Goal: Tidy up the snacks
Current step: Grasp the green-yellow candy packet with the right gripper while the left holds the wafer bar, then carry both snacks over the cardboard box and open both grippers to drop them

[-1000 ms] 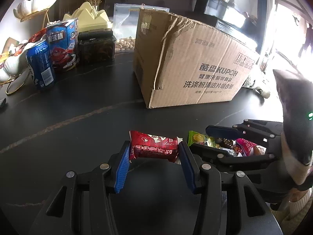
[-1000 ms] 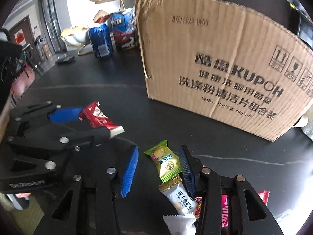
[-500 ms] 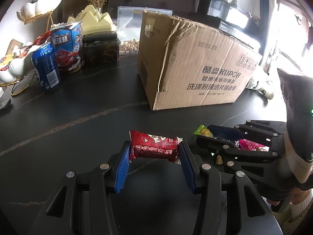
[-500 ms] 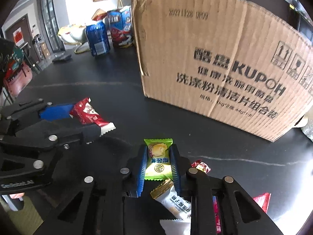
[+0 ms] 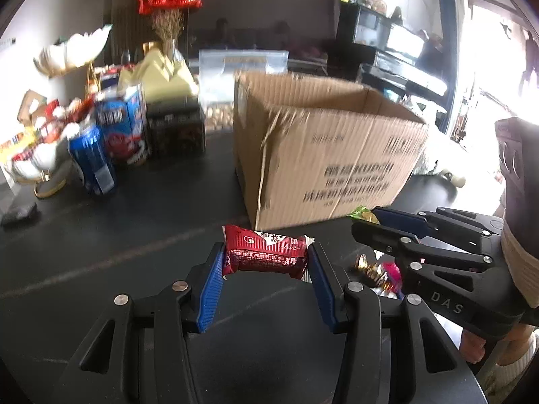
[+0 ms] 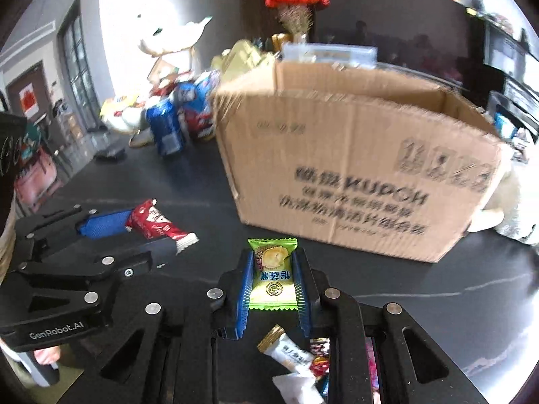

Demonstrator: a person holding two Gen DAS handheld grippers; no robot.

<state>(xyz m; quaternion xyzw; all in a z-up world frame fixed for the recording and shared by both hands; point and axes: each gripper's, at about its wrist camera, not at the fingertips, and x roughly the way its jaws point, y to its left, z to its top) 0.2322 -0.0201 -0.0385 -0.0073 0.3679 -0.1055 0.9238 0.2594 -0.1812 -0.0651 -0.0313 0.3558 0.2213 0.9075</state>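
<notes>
Left gripper (image 5: 266, 269) pinches red bar (image 5: 265, 256); right gripper (image 6: 273, 281) pinches green candy (image 6: 273, 274). I'd clear the box (image 6: 353, 175) rim, then release.

Both grippers: matte black plastic frames w/ triangular cutouts, round silver screws at the joints, ribbed blue pads on the inner finger faces. Left gripper (image 5: 266, 266) fills the lower half of the left wrist view; its side, lower left of the right wrist view, reads "GenRobot.AI" in white. Right gripper (image 6: 273, 277) shows "DAS" lettering at right of the left wrist view. Beige ribbed cuff under a dark sleeve at far right, bare skin below.
</notes>
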